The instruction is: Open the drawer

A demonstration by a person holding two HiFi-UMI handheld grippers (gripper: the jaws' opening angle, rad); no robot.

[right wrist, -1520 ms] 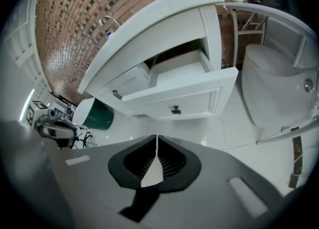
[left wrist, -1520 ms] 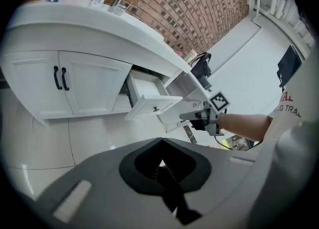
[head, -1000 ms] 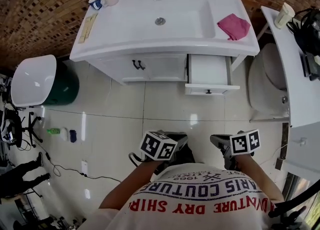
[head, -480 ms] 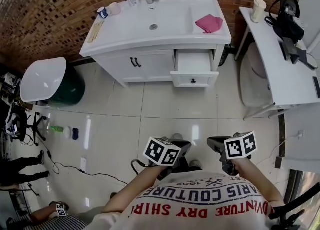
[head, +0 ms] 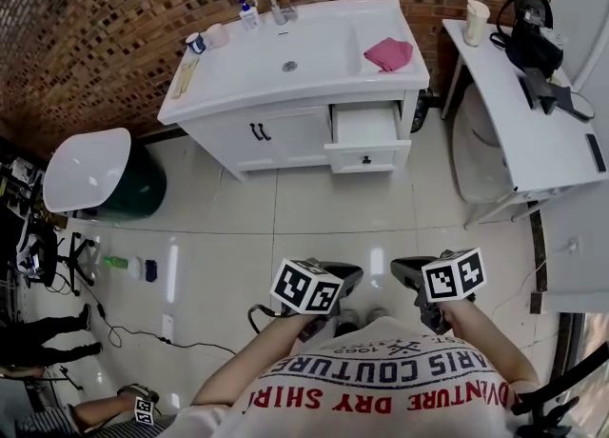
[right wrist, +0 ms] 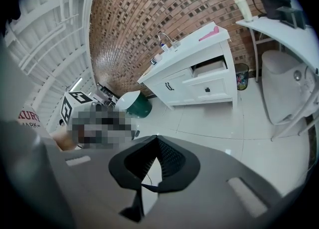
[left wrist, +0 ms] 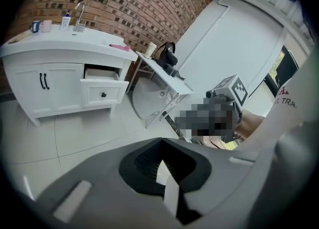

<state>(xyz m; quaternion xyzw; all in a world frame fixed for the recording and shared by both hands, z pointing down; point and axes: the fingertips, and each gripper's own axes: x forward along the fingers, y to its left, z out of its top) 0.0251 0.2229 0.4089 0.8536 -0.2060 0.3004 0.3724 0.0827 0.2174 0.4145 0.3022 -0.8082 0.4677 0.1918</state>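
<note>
The white vanity (head: 285,136) stands against the brick wall, and its right-hand drawer (head: 366,139) is pulled out, black knob facing me. The drawer also shows far off in the left gripper view (left wrist: 103,87) and the right gripper view (right wrist: 212,83). My left gripper (head: 341,276) and right gripper (head: 407,272) hang close to my body over the tiled floor, well apart from the vanity. In their own views the left gripper (left wrist: 160,139) and right gripper (right wrist: 157,137) have jaws closed together with nothing between them.
A pink cloth (head: 388,53) lies on the countertop beside the sink. A green bin with a white lid (head: 90,171) stands to the left. At the right a white side table (head: 533,112) carries a black machine (head: 528,17) and a cup (head: 475,21). Bottles (head: 124,265) lie on the floor.
The vanity has shrunk and slid away in the head view as I backed off from it. Both grippers stayed near my chest. The drawer stays pulled out.
</note>
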